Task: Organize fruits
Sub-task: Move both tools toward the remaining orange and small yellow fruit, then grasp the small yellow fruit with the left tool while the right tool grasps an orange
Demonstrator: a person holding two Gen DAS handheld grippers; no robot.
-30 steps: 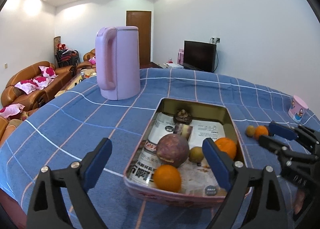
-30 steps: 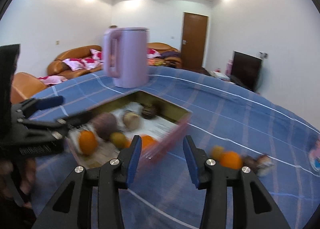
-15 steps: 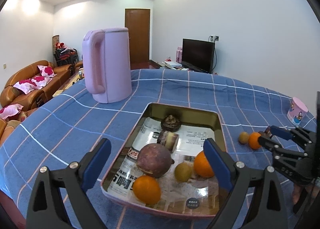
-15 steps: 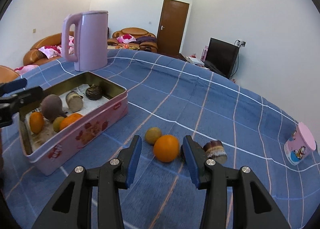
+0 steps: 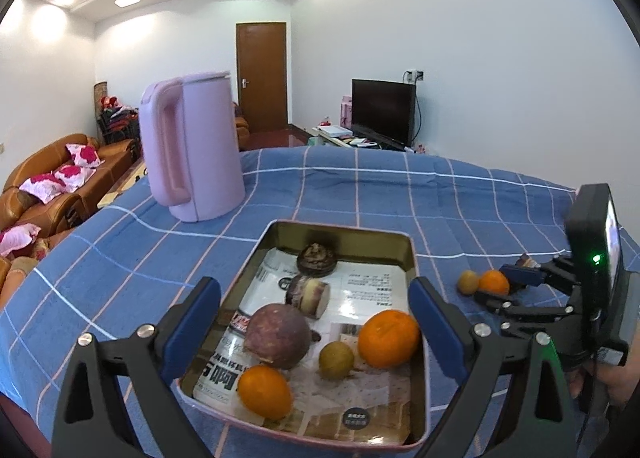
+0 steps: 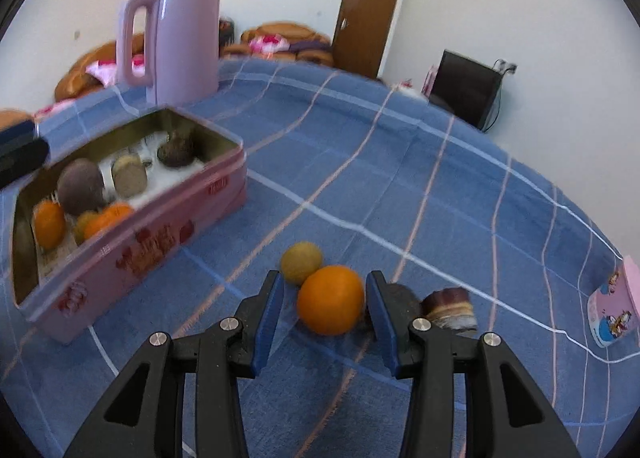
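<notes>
Orange (image 6: 330, 298) sits btwn my right gripper (image 6: 325, 312) pads, jaws narrow, not yet gripping. Close centred, avoid yellow fruit (image 6: 301, 262) upper left. Left gripper (image 5: 316, 322) wide over tin (image 5: 419, 338).

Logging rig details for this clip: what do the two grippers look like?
Both match: the left gripper and right gripper have black angular frames with silver screws and blue pads on the fingers. The left view shows a black box with a green light on the right one.
</notes>
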